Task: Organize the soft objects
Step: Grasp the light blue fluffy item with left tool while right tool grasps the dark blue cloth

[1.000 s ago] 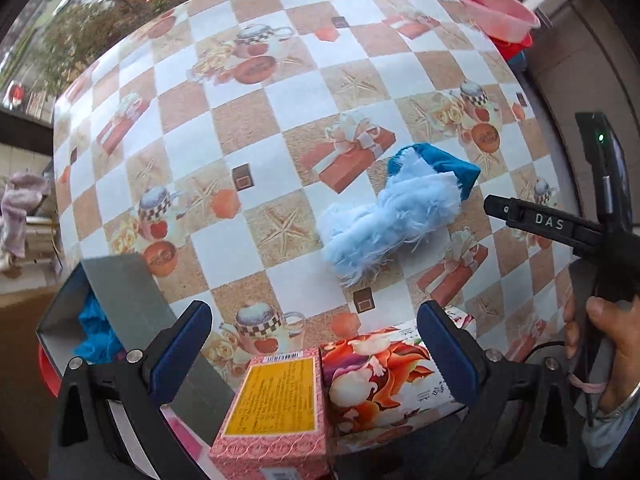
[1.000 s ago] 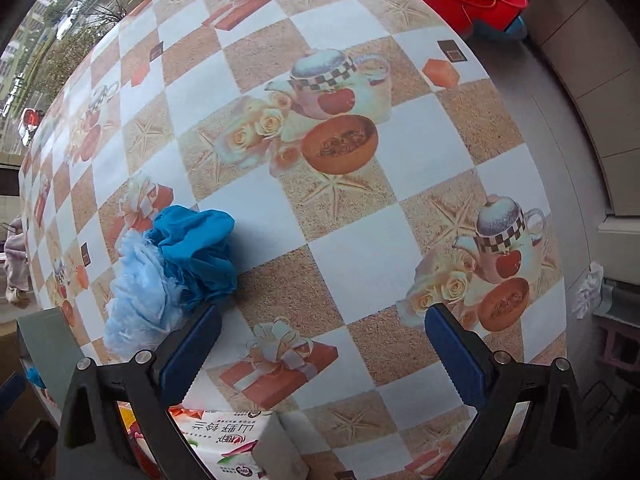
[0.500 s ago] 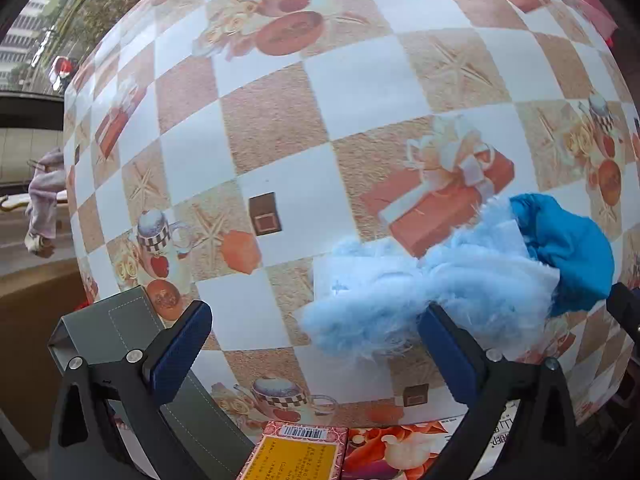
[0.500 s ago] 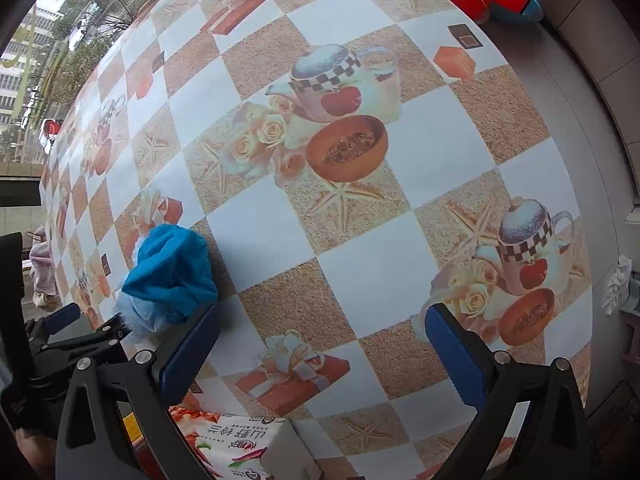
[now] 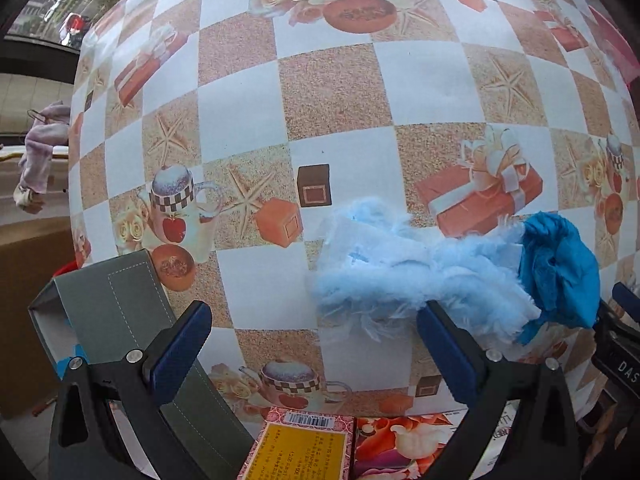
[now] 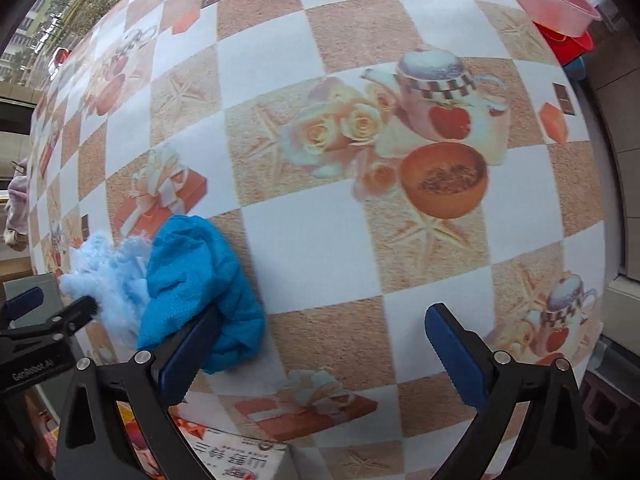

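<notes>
Because both claws hang low over the table point(image 5: 336, 92) with jaws spread wide and nothing held, the pick is not yet begun. The pale fluffy cloth point(image 5: 404, 276) lies bunched on the checked cover, touching the darker blue cloth point(image 6: 196, 276) on its right. The left gripper point(image 5: 308, 356) has only its right finger at the fluffy cloth's near edge; the right gripper point(image 6: 320, 352) has its left finger against the blue cloth. Risk, as judged: closing now would pinch a loose fringe and drag both cloths together. The grey box point(image 5: 104, 304) at left shows something blue inside, otherwise hidden.
</notes>
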`<act>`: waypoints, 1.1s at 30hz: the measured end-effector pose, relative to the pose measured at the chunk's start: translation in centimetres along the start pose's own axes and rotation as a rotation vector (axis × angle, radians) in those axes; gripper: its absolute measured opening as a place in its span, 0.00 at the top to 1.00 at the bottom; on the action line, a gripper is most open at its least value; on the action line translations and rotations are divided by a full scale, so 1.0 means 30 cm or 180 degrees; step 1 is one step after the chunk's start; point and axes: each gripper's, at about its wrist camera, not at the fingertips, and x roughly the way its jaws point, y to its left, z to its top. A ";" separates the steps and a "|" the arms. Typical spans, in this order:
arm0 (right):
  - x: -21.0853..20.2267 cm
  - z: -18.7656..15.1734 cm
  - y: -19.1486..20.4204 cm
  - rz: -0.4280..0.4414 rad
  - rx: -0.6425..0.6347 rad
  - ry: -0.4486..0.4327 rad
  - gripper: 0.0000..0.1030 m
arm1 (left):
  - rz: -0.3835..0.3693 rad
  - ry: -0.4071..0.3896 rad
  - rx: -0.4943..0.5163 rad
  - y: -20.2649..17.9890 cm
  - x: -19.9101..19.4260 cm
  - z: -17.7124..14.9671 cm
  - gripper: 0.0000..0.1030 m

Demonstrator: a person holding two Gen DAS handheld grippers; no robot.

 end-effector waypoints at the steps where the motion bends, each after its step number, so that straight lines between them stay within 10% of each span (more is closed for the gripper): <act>1: -0.005 -0.008 -0.039 -0.0110 0.0037 0.0007 0.01 | -0.0130 0.0039 -0.0104 0.015 -0.010 -0.004 0.00; 10: -0.127 -0.043 -0.224 0.0495 0.0546 -0.0341 0.01 | -0.1210 0.0530 -0.1273 0.106 0.031 -0.033 0.00; 17: -0.035 0.016 -0.006 0.0578 -0.0004 -0.0097 0.01 | -0.1253 0.0536 -0.1801 0.071 0.060 -0.057 0.00; 20: 0.018 0.027 0.046 0.0163 -0.0255 -0.0036 0.01 | -0.1358 0.0545 -0.2012 0.083 0.076 -0.067 0.00; 33: 0.030 0.029 -0.035 0.0138 -0.0332 -0.0105 0.01 | -0.1224 0.0521 -0.2028 -0.064 0.163 -0.012 0.00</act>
